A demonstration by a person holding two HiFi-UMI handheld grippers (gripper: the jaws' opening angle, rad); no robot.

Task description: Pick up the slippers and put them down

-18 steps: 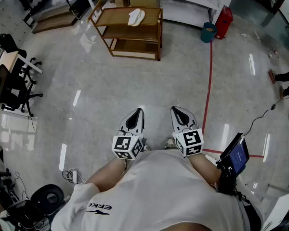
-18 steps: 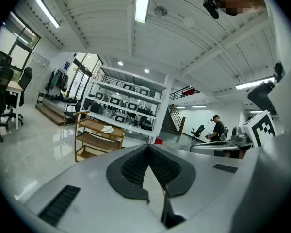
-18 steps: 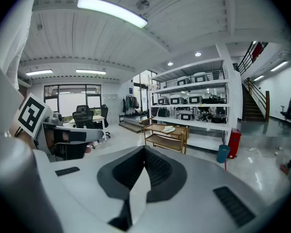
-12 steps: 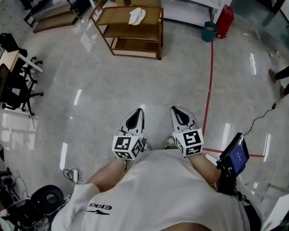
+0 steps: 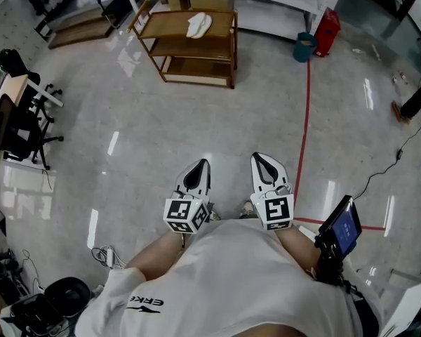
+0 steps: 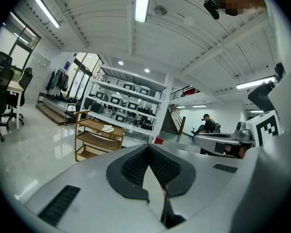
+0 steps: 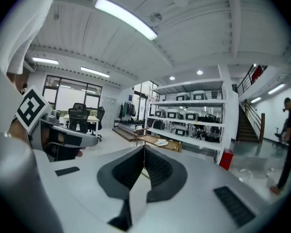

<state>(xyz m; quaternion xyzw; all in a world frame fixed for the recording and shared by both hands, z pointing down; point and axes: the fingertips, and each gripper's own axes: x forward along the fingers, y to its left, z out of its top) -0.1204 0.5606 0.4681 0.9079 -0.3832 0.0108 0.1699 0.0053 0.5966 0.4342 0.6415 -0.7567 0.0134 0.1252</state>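
Left gripper (image 5: 202, 163) and right gripper (image 5: 257, 159) side by side just in front of a person's white shirt (image 5: 238, 279), both aimed almost level over a glossy pale floor (image 5: 161, 132), each with jaws pressed together tip to tip and nothing between them. Well ahead and apart from both, a white pair of slippers (image 5: 198, 24) lying on the top shelf of an open wooden rack (image 5: 167, 25), untouched.
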